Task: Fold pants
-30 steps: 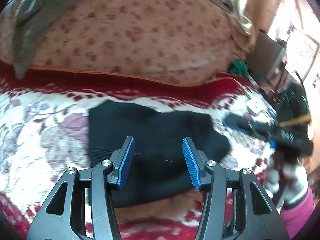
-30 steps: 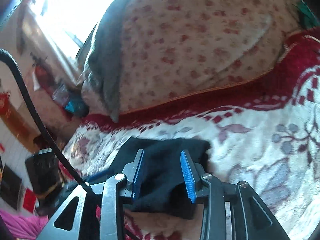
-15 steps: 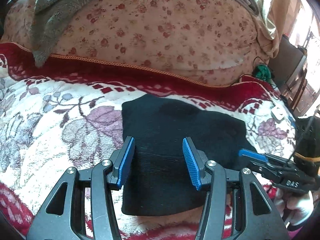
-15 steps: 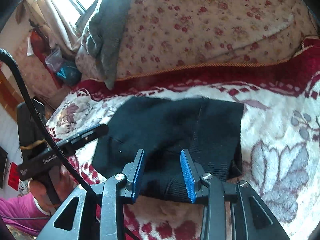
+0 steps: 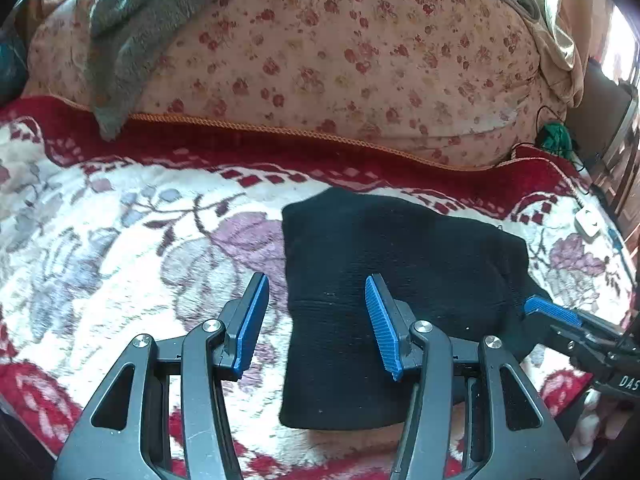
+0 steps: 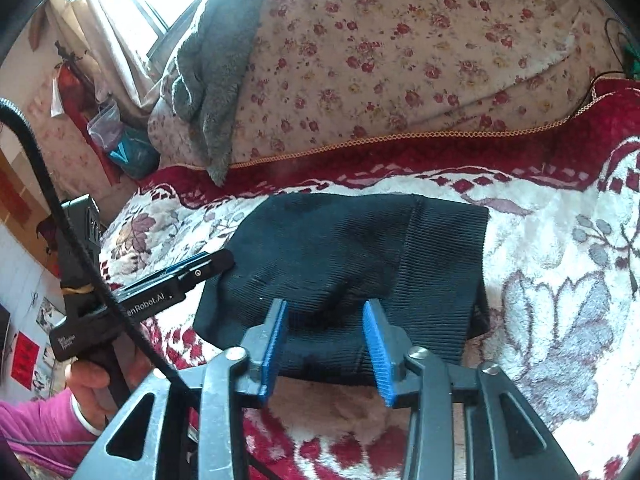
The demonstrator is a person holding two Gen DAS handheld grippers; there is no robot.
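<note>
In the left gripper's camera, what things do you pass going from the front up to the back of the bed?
left gripper → black pants, folded → flowery blanket's red border → rose-print bedding pile, with a grey towel draped on it.

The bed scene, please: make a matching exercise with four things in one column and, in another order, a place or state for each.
Things:
1. black folded ribbed pants
2. grey fuzzy towel
3. floral pink quilt bundle
4. left gripper

Places or states:
A. draped over the bundle
B. jaws open above the pants' edge
C. flat on the floral red-and-cream blanket
D. piled behind the blanket's red border

Pairs: 1-C, 2-A, 3-D, 4-B
</note>
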